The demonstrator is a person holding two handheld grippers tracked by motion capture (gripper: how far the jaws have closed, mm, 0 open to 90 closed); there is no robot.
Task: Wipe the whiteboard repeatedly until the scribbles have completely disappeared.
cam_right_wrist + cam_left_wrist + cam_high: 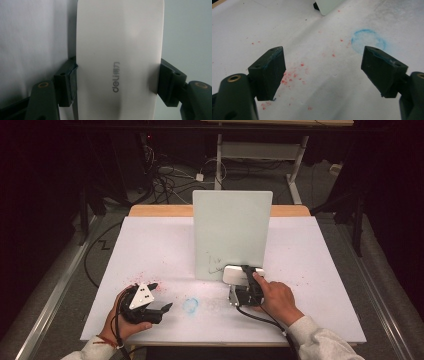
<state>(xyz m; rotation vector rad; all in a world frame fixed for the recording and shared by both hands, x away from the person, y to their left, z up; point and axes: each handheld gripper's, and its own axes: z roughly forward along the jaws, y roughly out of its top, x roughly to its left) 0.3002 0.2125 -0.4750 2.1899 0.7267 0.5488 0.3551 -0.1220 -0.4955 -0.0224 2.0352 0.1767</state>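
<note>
**Right gripper clamped on a white eraser at the foot of an upright board**

At the left of the high view, the person's left hand (pixel 122 325) held the left gripper (pixel 161 296) low over the white table cover (pixel 150 245), its jaws spread wide and holding nothing. In the left gripper view the two black pads (pixel 270 72) stood well apart above a scatter of red specks (pixel 292 76), with a faint blue ring (pixel 368 41) smudged on the cover just beyond the right-hand pad.

Near the middle of the table stood a pale whiteboard (pixel 232 232), upright, with a few dark scribbles (pixel 215 262) near its lower edge.

To the right of the blue ring, the right hand (pixel 275 297) held the right gripper (pixel 239 276) at the board's bottom right corner. Its jaws were closed on a white eraser (pixel 120 57), one pad pressed against each long side, and grey "deli" lettering (pixel 115 77) ran along the eraser's face. In the high view the eraser (pixel 235 274) sat against the board's lower edge; whether it touched the board's face could not be told
</note>
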